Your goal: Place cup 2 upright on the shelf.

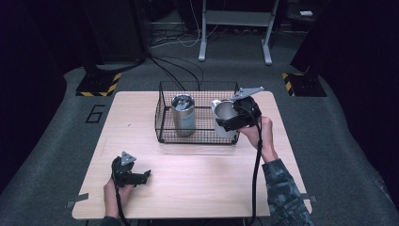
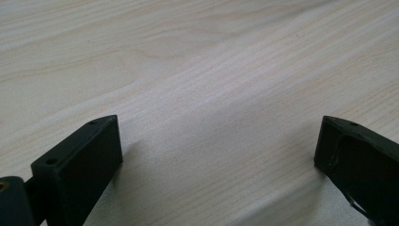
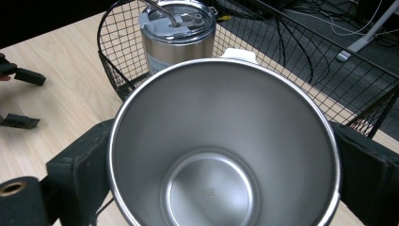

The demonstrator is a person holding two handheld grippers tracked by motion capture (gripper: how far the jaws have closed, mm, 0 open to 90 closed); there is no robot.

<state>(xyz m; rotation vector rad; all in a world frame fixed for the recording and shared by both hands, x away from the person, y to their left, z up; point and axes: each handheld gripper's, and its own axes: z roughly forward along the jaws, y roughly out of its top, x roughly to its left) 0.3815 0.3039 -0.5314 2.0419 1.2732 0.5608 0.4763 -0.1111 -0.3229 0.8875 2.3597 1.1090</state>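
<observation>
The table (image 1: 188, 188) carries a black wire basket (image 1: 162, 123) toward its far edge, near the middle. Inside the basket, at its left, stands a lidded steel tumbler (image 1: 183, 115), upright.

The open steel cup (image 1: 225, 117) is at the basket's right end, over its near right corner, held by the right hand-held gripper (image 1: 234, 121), whose jaws press the cup's wall from two opposite sides just under the rim. Whether the base rests on the basket floor cannot be told. Its long axis runs nearly vertical, mouth up and tipped slightly toward the person, so the right gripper view looks straight into it.

The cup looks rigid, empty, fairly light and smooth-walled, so probably slippery; a grip across the upper wall seems sensible.

The left hand-held gripper (image 1: 141, 177) lies at the table's near left corner, jaws spread wide and empty.
</observation>
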